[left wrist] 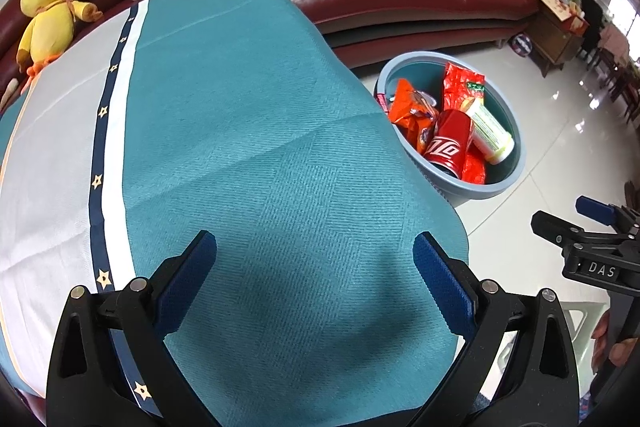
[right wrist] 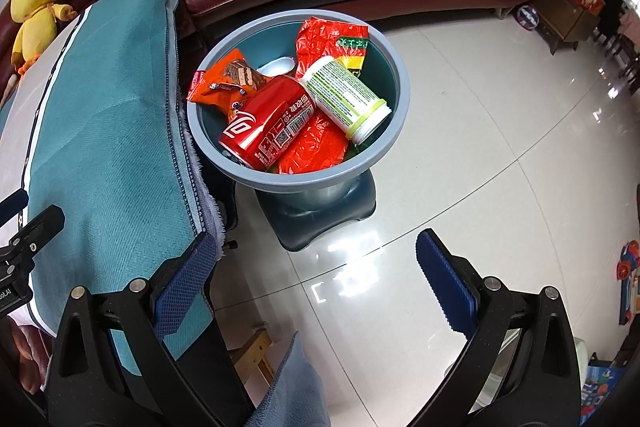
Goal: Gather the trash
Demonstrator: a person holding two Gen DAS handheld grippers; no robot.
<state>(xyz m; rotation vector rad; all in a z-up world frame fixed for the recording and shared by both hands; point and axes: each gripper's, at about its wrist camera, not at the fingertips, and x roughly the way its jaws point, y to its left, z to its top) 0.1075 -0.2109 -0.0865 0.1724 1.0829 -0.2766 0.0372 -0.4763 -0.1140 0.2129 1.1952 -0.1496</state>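
**Trash lying in the basin, both tongs gaping empty**

The right wrist view is showing the round grey-blue plastic basin [right wrist: 394, 67] sitting on a dark stool [right wrist: 344, 211] over glossy tile; the left view is hiding that stool. Inside are lying a red soda can [right wrist: 266, 125], a white cylindrical bottle [right wrist: 346, 97], an orange wafer wrapper [right wrist: 234, 77] and crinkled red foil bags [right wrist: 326, 41]. The left gripper [left wrist: 314, 281] is hanging wide above woven teal cloth [left wrist: 248, 107]. The right gripper [right wrist: 316, 281] is standing wide, holding nothing.
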